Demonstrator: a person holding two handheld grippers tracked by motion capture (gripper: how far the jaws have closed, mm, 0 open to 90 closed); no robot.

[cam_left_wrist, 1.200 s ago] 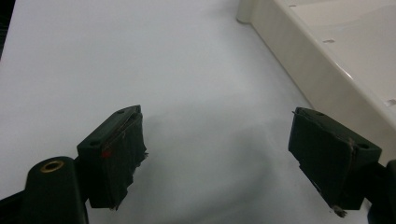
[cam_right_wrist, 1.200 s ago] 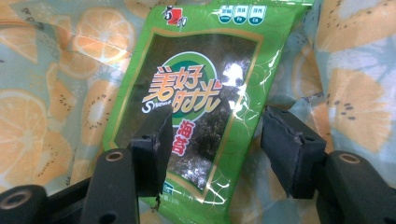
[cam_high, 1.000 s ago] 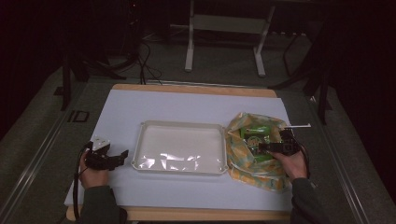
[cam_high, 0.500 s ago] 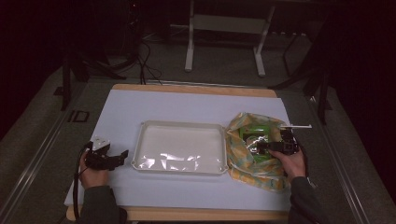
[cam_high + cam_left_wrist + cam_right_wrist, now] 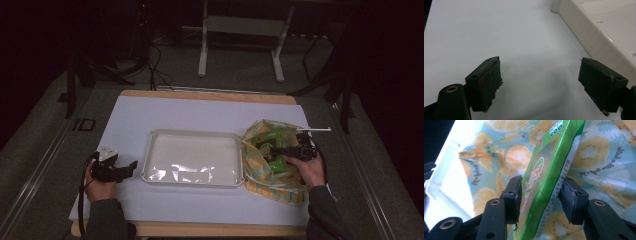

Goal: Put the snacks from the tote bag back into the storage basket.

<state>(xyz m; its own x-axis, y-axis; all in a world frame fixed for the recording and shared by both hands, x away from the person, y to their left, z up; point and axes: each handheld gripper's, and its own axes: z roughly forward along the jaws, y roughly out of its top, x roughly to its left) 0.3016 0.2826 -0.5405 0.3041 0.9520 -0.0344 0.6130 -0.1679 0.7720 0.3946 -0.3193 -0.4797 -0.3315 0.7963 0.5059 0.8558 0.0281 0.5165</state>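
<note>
A fruit-print fabric bag [image 5: 260,170] lies on the white table cover, right of a shallow cream tray [image 5: 190,132]. Inside the bag's mouth is a green snack packet [image 5: 267,145]. My right gripper [image 5: 276,150] reaches into the bag from the right. In the right gripper view its jaws press both sides of the green packet [image 5: 544,177], with the bag's orange-and-kiwi print [image 5: 599,157] behind. My left gripper [image 5: 131,166] rests on the cover just left of the tray. In the left gripper view it [image 5: 541,85] stands open with nothing between its jaws, and the tray wall [image 5: 594,32] is at the right.
The tray holds nothing. White cover [image 5: 200,112] stretches bare behind the tray and in front of it. A thin white rod [image 5: 315,129] lies by the bag's far right side. Metal table legs [image 5: 202,45] and dark floor lie beyond the table.
My right gripper has edged slightly left inside the bag with the green packet. The left gripper has stayed put.
</note>
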